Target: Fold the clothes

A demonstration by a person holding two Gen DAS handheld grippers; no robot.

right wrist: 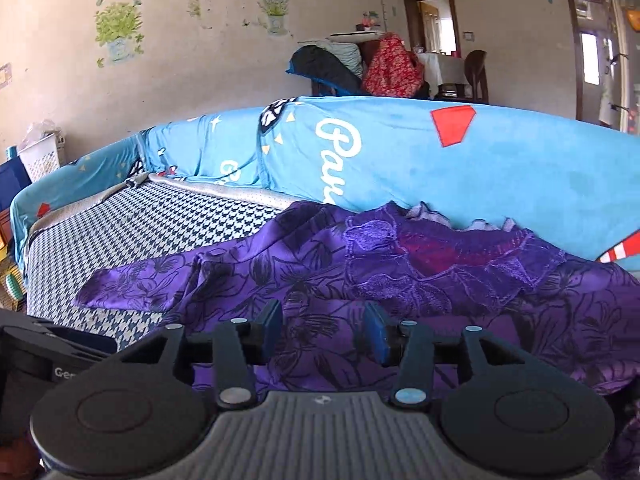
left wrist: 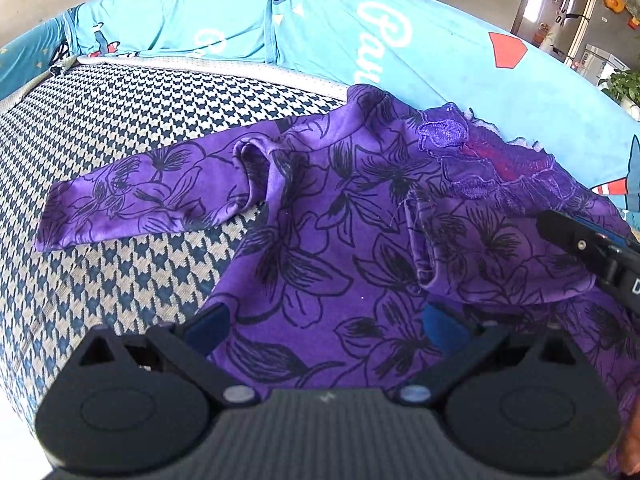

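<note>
A purple top with black flower outlines lies spread on the houndstooth sofa seat. One long sleeve stretches out to the left, and the lace neckline rests against the backrest. My left gripper hovers over the body of the top with its blue pads far apart and nothing pinched. In the right wrist view the same top fills the foreground. My right gripper stands partly open just above the cloth, with fabric behind the gap but no pad pressing on it. Part of the right gripper's black body shows at the right edge.
A light blue printed cover drapes the sofa backrest right behind the top. Houndstooth seat extends bare to the left of the sleeve. A white basket stands past the sofa's left end. Piled clothes sit behind the sofa.
</note>
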